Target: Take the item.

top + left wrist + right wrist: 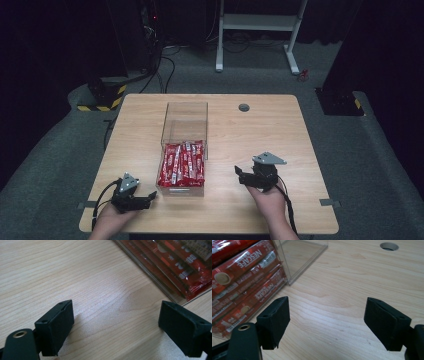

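Wooden table [260, 135] bears clear box [183, 145] of red sachets [182, 163] (both grippers apart).

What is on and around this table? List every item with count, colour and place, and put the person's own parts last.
clear box: one, transparent, centre of the table, long side running away from the person.
coffee stick packets: a stack, exact count unclear, red with white print, in the near half of the clear box.
table: one, light wood, centre of the room.
cable hole: one, grey, far side of the table, right of the box.
white frame: one, white, on the floor beyond the table.
left gripper: one, black, near-left of the table, jaws open, nothing between them.
right gripper: one, black, near-right of the table, jaws open, nothing between them.
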`<state>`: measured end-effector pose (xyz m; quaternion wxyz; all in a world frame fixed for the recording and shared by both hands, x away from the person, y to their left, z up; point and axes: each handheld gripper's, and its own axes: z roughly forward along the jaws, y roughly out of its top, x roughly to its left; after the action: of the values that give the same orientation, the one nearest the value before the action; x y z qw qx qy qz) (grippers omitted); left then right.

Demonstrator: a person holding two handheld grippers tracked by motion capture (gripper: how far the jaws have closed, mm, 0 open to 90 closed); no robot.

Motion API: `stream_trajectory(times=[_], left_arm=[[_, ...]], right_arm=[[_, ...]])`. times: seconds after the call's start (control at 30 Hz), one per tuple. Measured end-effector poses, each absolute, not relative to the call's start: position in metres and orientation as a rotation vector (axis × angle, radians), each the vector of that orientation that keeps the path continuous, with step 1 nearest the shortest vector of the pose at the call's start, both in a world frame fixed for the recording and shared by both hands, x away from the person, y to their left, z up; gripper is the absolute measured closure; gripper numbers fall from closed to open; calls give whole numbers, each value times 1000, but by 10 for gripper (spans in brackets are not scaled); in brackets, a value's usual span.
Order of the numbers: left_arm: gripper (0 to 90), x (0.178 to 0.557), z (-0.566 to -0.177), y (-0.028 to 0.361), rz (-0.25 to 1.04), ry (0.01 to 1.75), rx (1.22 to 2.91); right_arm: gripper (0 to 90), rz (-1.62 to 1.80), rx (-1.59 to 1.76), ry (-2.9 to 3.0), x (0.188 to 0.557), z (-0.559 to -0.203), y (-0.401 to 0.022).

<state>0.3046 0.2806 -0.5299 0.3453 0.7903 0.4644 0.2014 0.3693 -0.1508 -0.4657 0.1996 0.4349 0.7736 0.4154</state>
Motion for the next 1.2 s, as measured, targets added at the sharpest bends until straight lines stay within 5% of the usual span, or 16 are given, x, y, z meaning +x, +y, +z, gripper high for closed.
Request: stream_trajectory(times=[1.2], left_arm=[[133, 305, -530, 280, 525, 1206, 2050]], right_arm=[[269, 1335, 1042, 2212, 363, -442, -92]])
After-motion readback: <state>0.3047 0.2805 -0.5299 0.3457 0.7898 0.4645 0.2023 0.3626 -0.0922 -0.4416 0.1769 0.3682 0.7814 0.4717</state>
